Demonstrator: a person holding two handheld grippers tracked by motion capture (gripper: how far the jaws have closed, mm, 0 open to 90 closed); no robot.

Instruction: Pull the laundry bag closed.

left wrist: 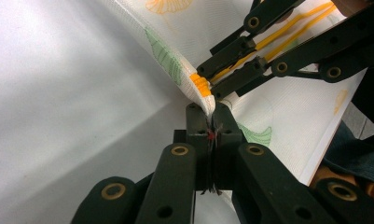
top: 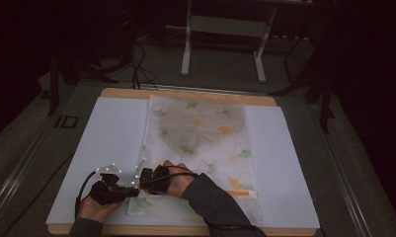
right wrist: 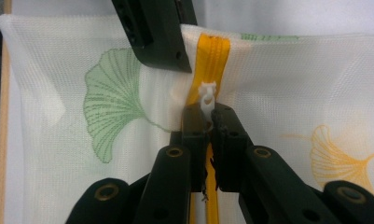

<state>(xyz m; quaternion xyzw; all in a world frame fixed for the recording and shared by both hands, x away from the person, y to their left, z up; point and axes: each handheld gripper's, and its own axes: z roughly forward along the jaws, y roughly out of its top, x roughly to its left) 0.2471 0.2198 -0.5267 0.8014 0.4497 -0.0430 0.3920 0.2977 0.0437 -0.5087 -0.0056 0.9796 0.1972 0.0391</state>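
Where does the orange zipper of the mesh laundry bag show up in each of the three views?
High view: the orange zipper lies low, right of the hands.
Left gripper view: its end sits at centre, above the shut left gripper.
Right gripper view: it runs down the middle; the right gripper pinches its white pull.
Shared landmark: green ginkgo leaf.

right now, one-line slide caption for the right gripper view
Right gripper shut on the white plastic zipper pull of a yellow zipper on a white leaf-print mesh bag.
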